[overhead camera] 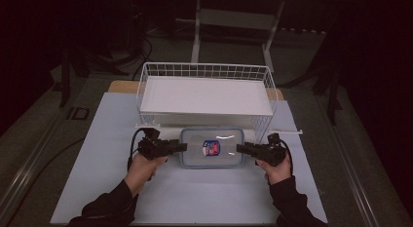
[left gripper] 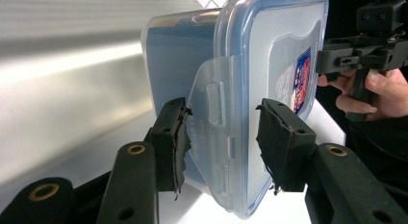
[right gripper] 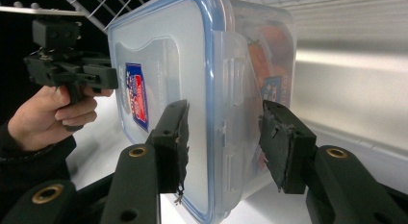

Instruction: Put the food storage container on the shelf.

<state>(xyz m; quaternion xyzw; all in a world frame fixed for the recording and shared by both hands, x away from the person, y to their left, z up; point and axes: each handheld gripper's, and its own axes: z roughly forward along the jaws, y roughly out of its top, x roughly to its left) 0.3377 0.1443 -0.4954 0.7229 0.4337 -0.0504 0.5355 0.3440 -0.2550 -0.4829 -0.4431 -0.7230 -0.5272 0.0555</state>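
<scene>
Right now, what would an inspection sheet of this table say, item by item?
Surface: pale table top, bare at the front.
Job's things: clear plastic box with blue-rimmed lid, lid on, lying flat just in front of the white wire basket.
Clutter: nothing seen.
Grippers: left gripper at the box's left end, right gripper at its right end; each pair of jaws straddles a side latch, whether the pads press I cannot tell.
Cables: a black cable loops from each gripper.
Surroundings: dark room, metal frame behind the table.
</scene>
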